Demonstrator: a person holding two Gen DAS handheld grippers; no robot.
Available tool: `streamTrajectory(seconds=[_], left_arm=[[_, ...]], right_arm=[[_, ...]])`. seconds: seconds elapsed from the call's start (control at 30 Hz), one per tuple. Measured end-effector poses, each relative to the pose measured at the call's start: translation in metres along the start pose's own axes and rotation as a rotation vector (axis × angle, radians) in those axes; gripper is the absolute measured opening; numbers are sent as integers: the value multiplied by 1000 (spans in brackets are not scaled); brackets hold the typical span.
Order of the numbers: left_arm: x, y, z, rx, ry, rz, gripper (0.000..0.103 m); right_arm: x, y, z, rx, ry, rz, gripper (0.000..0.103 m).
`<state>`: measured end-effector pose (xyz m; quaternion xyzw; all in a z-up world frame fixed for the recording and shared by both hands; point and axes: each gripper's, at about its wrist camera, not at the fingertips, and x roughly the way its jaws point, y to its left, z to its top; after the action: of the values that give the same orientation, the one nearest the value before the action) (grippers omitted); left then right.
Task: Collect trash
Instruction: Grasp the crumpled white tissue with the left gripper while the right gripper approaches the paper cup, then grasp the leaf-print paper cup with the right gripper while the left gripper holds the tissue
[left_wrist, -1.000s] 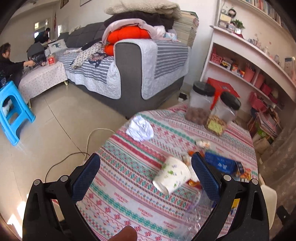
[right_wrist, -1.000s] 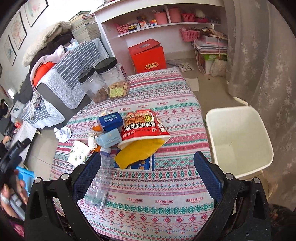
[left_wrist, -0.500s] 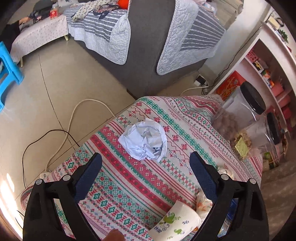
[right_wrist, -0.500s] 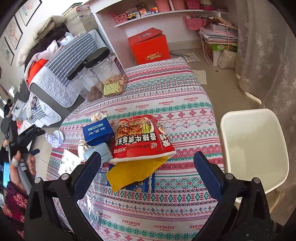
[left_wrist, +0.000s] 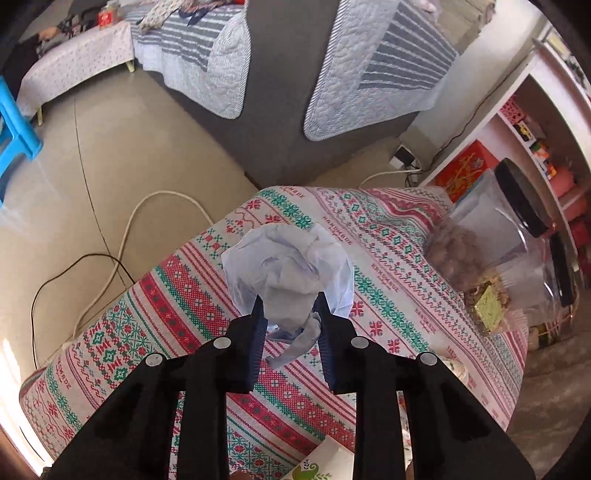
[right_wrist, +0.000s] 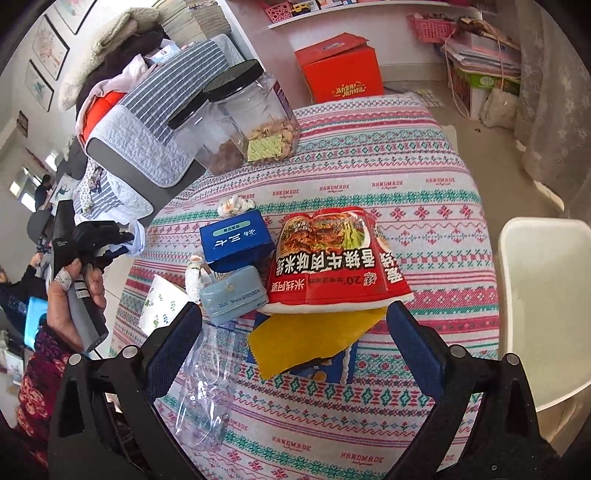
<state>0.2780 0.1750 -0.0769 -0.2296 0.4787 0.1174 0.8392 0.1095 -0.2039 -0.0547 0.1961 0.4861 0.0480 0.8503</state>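
The crumpled white paper ball (left_wrist: 291, 273) lay on the patterned tablecloth (left_wrist: 388, 295) near the table's corner, its near side caught between the pads of the left gripper (left_wrist: 290, 314), whose jaws were closing and pinching it. The right gripper (right_wrist: 295, 332) hung wide open and empty above the litter: a red snack bag (right_wrist: 336, 258) just ahead between its fingers, a yellow wrapper (right_wrist: 314, 338) under that, a clear plastic bag (right_wrist: 207, 391) by its left finger, and a white bin (right_wrist: 546, 295) off to its right.

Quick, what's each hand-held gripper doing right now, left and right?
Left hand-held gripper: closing on the crumpled paper, which sits between its pads.
Right hand-held gripper: open, holding nothing.
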Motion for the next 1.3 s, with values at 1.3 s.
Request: streamTrajectory(seconds=[1.3], left_arm=[[-136,47,20,44,-243,-234,26]], right_arm=[[171,187,-22,168,348,-143,80]])
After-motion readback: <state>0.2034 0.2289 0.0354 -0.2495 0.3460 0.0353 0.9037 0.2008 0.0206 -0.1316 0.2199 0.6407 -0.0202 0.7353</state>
